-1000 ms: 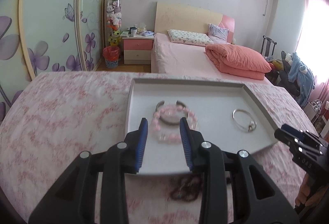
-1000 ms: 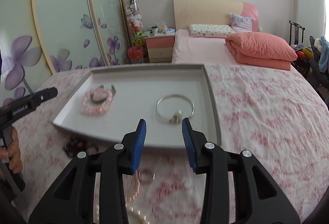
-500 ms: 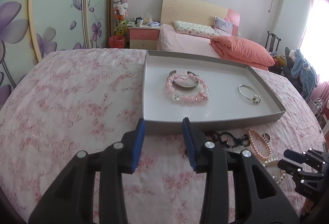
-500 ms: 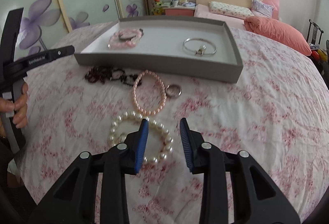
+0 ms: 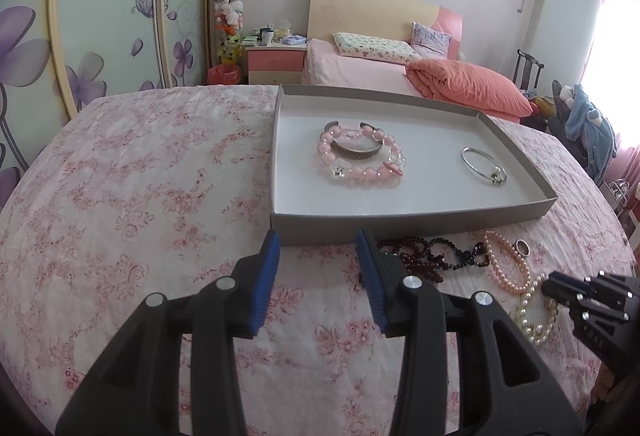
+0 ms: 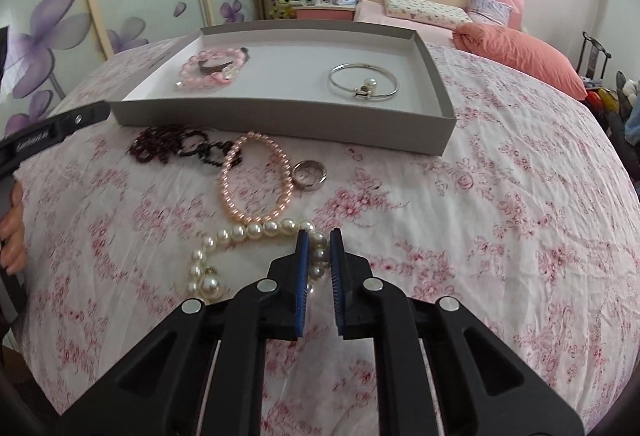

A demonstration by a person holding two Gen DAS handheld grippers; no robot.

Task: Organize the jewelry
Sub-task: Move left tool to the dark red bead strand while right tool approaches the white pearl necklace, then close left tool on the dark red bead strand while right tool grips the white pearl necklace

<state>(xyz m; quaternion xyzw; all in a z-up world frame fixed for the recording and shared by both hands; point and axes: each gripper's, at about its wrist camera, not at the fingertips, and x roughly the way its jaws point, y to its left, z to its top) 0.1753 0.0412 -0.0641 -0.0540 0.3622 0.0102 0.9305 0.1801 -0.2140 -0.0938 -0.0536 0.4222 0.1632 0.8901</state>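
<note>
Resting on a pink floral bedspread (image 6: 500, 195), a shallow grey tray (image 6: 280, 113) holds a pink bead bracelet (image 5: 362, 155) looped around a dark metal cuff (image 5: 356, 151), and, well apart to the right, a silver bangle (image 6: 363, 80) with a pearl charm. The left gripper (image 5: 316, 268) hovers just in front of the tray's near wall, its blue-padded jaws wide apart and holding nothing. The right gripper (image 6: 318, 256) sits low over the white pearl bracelet (image 6: 256, 236), its jaws narrowed around the beads at the strand's right end; whether the pads actually pinch them cannot be told. Only the right wrist view shows this closely; in the left wrist view the right gripper is a dark shape at the edge. Between pearls and tray lie a peach pearl bracelet (image 6: 256, 175), a silver ring (image 6: 309, 175) touching it, and dark bead strands (image 6: 180, 147).
</note>
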